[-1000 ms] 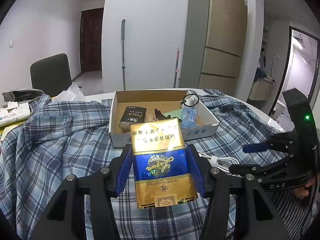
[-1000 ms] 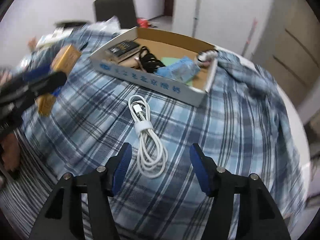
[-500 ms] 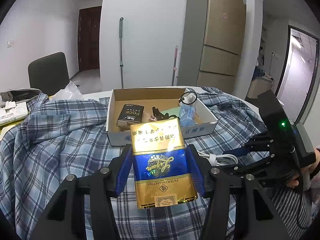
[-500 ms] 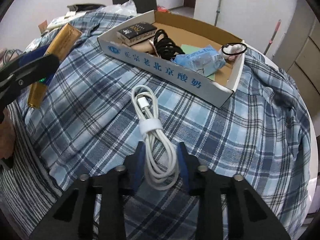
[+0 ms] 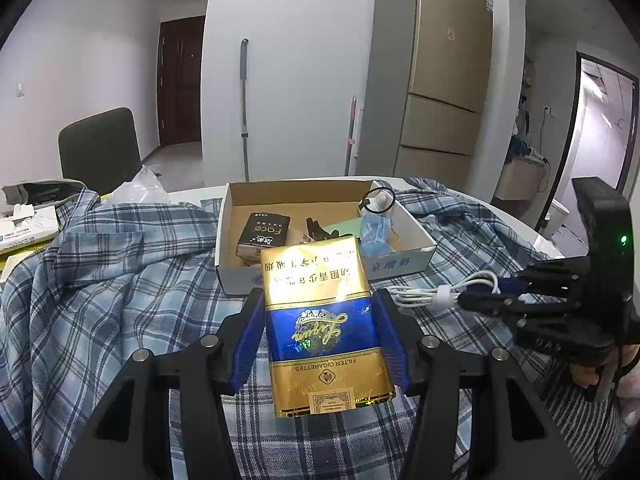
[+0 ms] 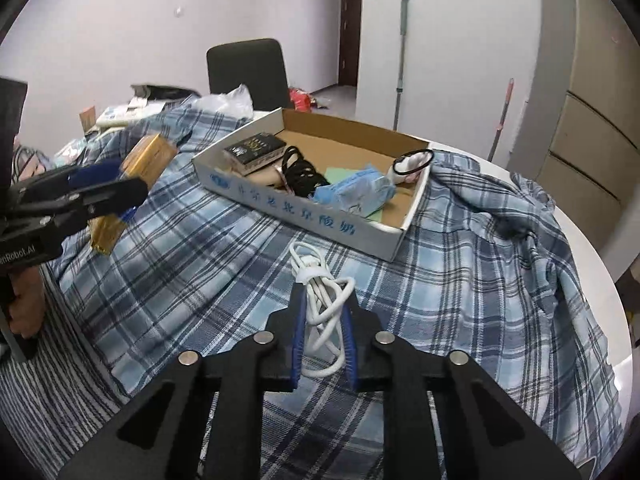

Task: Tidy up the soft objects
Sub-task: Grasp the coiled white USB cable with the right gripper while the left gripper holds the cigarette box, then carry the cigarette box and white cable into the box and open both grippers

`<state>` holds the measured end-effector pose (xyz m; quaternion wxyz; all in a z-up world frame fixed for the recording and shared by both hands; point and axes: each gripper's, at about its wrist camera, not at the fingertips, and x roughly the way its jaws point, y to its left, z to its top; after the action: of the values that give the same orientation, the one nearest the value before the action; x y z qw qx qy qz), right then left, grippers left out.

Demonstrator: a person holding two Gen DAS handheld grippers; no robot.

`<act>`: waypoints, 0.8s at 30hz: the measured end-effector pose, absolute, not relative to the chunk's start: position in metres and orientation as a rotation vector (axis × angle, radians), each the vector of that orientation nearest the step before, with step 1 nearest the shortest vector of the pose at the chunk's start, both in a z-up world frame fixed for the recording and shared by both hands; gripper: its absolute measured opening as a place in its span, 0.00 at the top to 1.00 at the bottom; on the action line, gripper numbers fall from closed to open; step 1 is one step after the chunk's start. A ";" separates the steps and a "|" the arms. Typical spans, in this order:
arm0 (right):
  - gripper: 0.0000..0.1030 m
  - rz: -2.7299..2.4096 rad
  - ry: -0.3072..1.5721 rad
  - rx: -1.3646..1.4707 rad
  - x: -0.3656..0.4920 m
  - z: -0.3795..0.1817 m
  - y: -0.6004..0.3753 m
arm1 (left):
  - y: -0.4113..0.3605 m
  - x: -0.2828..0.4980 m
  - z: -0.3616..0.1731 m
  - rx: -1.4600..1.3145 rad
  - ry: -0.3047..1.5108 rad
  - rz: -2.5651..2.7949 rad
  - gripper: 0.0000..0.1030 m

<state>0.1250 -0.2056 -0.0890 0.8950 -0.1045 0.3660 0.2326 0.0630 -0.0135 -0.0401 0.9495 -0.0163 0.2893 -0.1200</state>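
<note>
Spread over the round white table (image 6: pixel 592 240), a blue plaid shirt (image 6: pixel 460 296) is serving as our work surface, and a shallow cardboard box (image 6: pixel 304 216) is sitting on it as our landmark. We are gripping a gold and blue cigarette pack (image 5: pixel 320 320) in the left gripper (image 5: pixel 320 332), its blue pads pressing both long sides, and we are holding it just in front of the box's near wall. We are clenching the right gripper (image 6: pixel 322 320) on a coiled white cable (image 6: pixel 324 300); its jaws have just been closing, and the loops are now bunching between the pads. We are holding that cable in front of the box too, off toward the box's right corner as the left wrist view shows it (image 5: pixel 440 292). Inside the box we are seeing a dark packet (image 5: pixel 262 236) at the left, a black cord (image 6: pixel 300 172) in the middle, a blue plastic pouch (image 6: pixel 356 192) on a green sheet (image 6: pixel 338 174), and a black ring (image 6: pixel 412 162) resting at the right end. Behind the box a dark chair (image 5: pixel 100 148) is standing, and a tall fridge (image 5: pixel 436 80) is rising beyond the box's right end.
</note>
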 end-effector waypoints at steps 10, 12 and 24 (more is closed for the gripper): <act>0.81 0.441 0.909 -0.319 0.135 -0.105 -0.193 | -0.016 0.061 -0.039 -0.019 0.579 -0.238 0.45; 0.77 0.439 0.941 -0.352 0.135 -0.105 -0.192 | -0.016 0.061 -0.039 -0.019 0.580 -0.238 0.45; 0.69 0.497 0.927 -0.347 0.155 -0.107 -0.180 | -0.017 0.063 -0.040 -0.018 0.585 -0.244 0.45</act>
<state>0.1552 -0.1801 -0.1066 0.8505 -0.1648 0.4401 0.2362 0.0627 -0.0171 -0.0400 0.9502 -0.0088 0.2875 -0.1200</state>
